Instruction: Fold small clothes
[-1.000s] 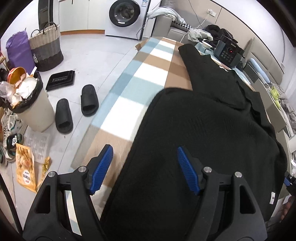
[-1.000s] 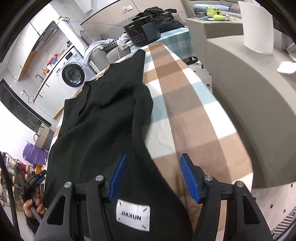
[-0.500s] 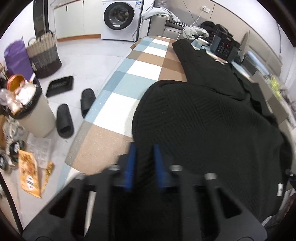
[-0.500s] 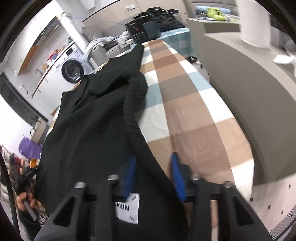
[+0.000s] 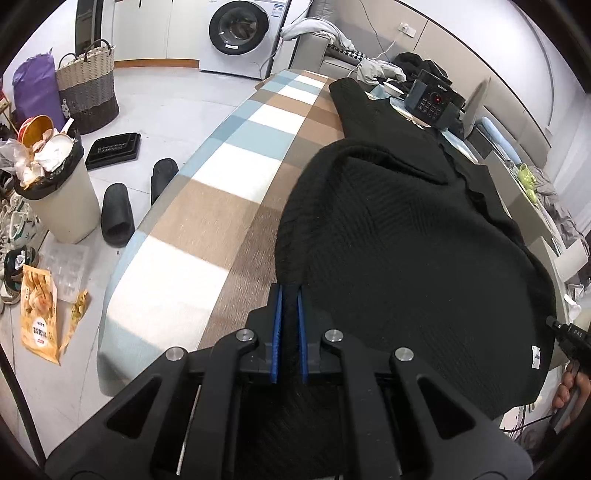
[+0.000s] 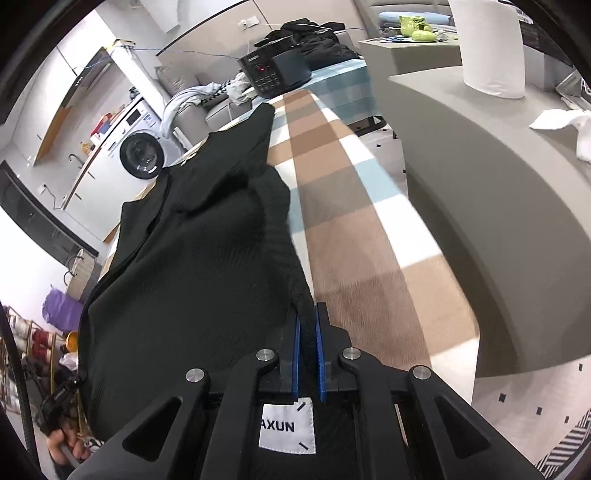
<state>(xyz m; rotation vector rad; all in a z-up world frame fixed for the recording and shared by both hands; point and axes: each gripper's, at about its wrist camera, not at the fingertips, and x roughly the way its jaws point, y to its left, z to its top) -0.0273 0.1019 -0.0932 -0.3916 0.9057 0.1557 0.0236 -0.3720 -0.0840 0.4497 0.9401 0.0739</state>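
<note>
- Left wrist view: the left gripper (image 5: 288,295) is clenched on the near left edge of the black knit garment (image 5: 406,240), a fold of cloth pinched between its blue pads.
- Right wrist view: the right gripper (image 6: 307,314) is closing, its pads pressing on the garment's near right edge; one white label (image 6: 287,426) lies just below the pads.
- The garment lies lengthwise on the checked tablecloth (image 5: 207,221), its left side lifted and bulging over the middle.
- One dark cooker (image 6: 275,72) with a red light stands at the table's far end, just beyond the garment's tip.
- On the floor left of the table: two black slippers (image 5: 117,214), one black tray (image 5: 113,149), one full bin (image 5: 59,192), one woven basket (image 5: 88,88), one purple bag (image 5: 31,88), one orange snack packet (image 5: 38,314).
- One washing machine (image 5: 240,35) stands at the far wall.
- Right of the table, a grey counter (image 6: 498,206) carries one paper roll (image 6: 491,48) and one crumpled tissue (image 6: 561,122).
</note>
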